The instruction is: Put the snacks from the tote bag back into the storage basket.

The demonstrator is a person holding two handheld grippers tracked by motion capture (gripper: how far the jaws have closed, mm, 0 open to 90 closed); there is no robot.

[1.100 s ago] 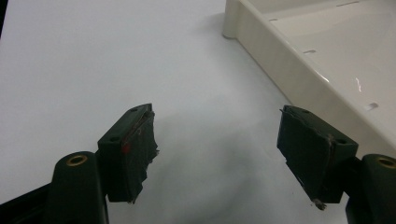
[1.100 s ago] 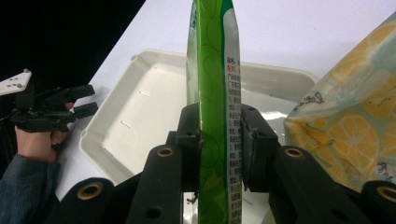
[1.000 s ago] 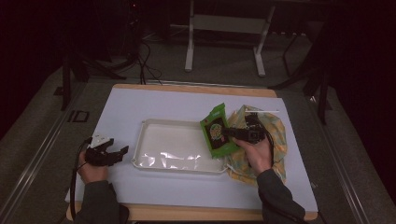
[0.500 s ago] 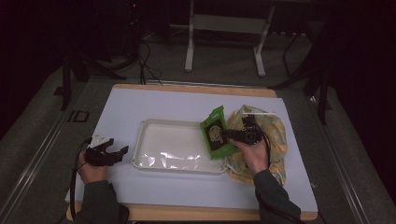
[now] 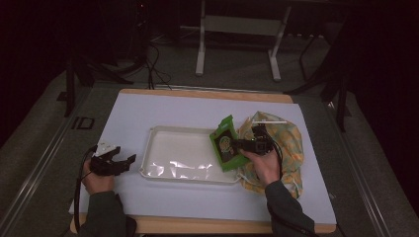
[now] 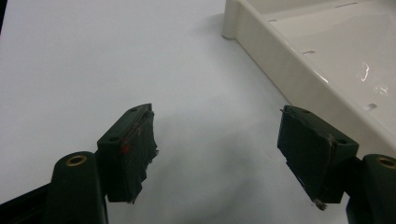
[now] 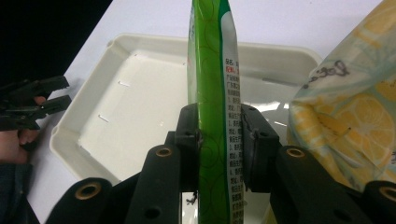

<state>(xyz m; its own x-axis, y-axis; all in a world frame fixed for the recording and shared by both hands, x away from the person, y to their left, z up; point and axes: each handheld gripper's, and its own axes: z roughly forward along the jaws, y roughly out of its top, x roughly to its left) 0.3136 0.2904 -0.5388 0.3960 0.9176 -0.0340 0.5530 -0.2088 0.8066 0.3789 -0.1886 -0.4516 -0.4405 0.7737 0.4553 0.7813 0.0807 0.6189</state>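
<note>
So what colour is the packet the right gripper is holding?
Bright green with a white printed panel on the packet; the right gripper view shows it best.

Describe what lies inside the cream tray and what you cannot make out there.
The cream tray holds nothing loose on its glossy floor. The green packet, clamped in the right gripper, hangs over its right end and hides the floor beneath it.
</note>
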